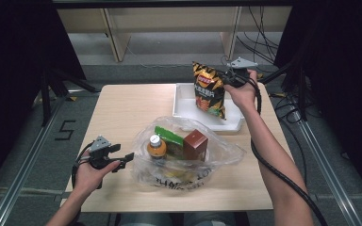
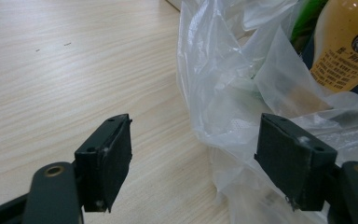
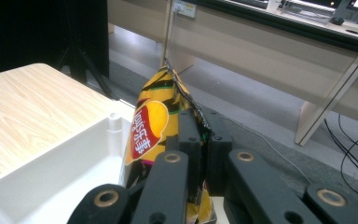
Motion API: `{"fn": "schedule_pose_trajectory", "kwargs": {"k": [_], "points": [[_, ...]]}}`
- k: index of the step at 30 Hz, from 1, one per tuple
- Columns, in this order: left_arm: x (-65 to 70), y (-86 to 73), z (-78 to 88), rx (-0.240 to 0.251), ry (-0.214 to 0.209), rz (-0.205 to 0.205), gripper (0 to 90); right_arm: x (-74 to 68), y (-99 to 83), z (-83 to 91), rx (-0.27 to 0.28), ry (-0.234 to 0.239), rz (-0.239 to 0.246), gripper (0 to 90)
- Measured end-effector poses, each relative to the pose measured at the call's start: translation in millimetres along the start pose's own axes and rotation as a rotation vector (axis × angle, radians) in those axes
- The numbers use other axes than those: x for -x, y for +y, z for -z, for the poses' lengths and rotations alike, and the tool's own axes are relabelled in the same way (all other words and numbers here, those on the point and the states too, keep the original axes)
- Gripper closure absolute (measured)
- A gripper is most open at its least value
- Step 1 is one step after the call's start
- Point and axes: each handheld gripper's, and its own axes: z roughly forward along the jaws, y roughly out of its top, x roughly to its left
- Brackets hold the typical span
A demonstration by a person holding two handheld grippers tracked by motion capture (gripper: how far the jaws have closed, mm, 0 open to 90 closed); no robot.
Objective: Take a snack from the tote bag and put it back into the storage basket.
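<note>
Nearest the high camera, the person's forearms are seen entering from the bottom edge, one hand on each gripper.

Left gripper (image 1: 122,157): it is held low over the near left part of the tabletop (image 1: 122,108), just beside the clear plastic bag (image 1: 226,153). In the left gripper view its fingers (image 2: 107,163) are spread wide apart and released; the edge of the bag's film is seen between them, toward the right finger, but whether that finger touches it cannot be told. Nothing is gripped.

Right gripper (image 1: 224,77): it is held up over the far right part of the tabletop, above the white tray (image 1: 184,101). Its fingers (image 3: 189,140) are clenched on the upper side edge of the chip bag (image 1: 209,89), as is shown in the right gripper view.

Chip bag: it is a yellow, black and red packet, hung upright from the right gripper above the tray's interior. Its lower end is seen low inside the tray; whether it rests on the tray floor cannot be told.

Plastic bag contents: an orange bottle (image 1: 157,148) with a white cap, a green packet (image 1: 168,136) and a brown box (image 1: 195,143) are seen standing inside the bag, close together near the tabletop's middle.
</note>
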Motion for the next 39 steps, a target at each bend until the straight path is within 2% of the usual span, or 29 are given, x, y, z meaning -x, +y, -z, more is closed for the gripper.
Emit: {"fn": "schedule_pose_trajectory", "kwargs": {"k": [1, 3, 7, 8, 11, 15, 16, 18, 23, 27, 28, 29, 33, 34, 39], "points": [[0.0, 0.0, 0.1, 0.0, -0.001, -0.001, 26.0, -0.6, -0.2, -0.7, 0.004, -0.011, -0.008, 88.6], [0.0, 0.0, 0.0, 0.001, 0.0, 0.0, 26.0, 0.9, -0.6, -1.4, -0.001, -0.018, 0.011, 88.4], [0.1, 0.0, -0.2, 0.0, -0.001, 0.0, 26.0, 1.3, -1.4, -2.4, -0.013, -0.017, 0.016, 87.9], [0.1, 0.1, -0.3, 0.0, -0.001, -0.001, 26.0, 2.6, -1.4, -2.6, -0.014, -0.023, 0.035, 87.7], [0.1, 0.0, -0.3, 0.0, -0.001, -0.001, 26.0, 2.0, -2.9, -3.9, -0.023, -0.028, 0.023, 87.7], [0.2, -0.1, -0.2, 0.0, -0.001, 0.0, 26.0, 5.4, -4.7, -6.1, -0.024, -0.036, 0.052, 87.6], [0.2, -0.1, -0.3, 0.0, -0.001, 0.0, 26.0, 4.4, -5.0, -5.5, -0.036, -0.039, 0.037, 87.5], [0.2, -0.1, -0.5, -0.001, -0.001, -0.001, 26.0, 5.2, -5.0, -6.5, -0.035, -0.052, 0.044, 87.0], [0.2, -0.1, -1.0, 0.0, -0.004, 0.0, 26.0, 5.9, -6.0, -7.8, -0.046, -0.052, 0.039, 83.7], [0.3, -0.1, -0.7, -0.002, -0.004, -0.006, 26.0, 5.6, -8.4, -8.7, -0.058, -0.061, -0.003, 77.0], [0.3, -0.1, -0.7, -0.002, -0.004, -0.007, 26.0, 7.2, -8.8, -9.1, -0.052, -0.065, 0.007, 75.5], [0.3, -0.1, -0.8, -0.001, -0.004, -0.006, 26.0, 5.9, -9.2, -9.7, -0.048, -0.068, -0.018, 73.8], [0.1, 0.0, -0.9, -0.002, -0.004, -0.007, 26.0, 6.9, -8.3, -9.4, -0.059, -0.084, -0.042, 64.7], [0.3, -0.2, -1.0, -0.002, -0.005, -0.005, 26.0, 6.0, -8.4, -9.5, -0.054, -0.085, -0.066, 62.7], [0.2, -0.1, -1.5, -0.004, -0.007, -0.012, 26.0, 5.3, -7.6, -7.3, -0.047, -0.101, -0.108, 55.1]]}}
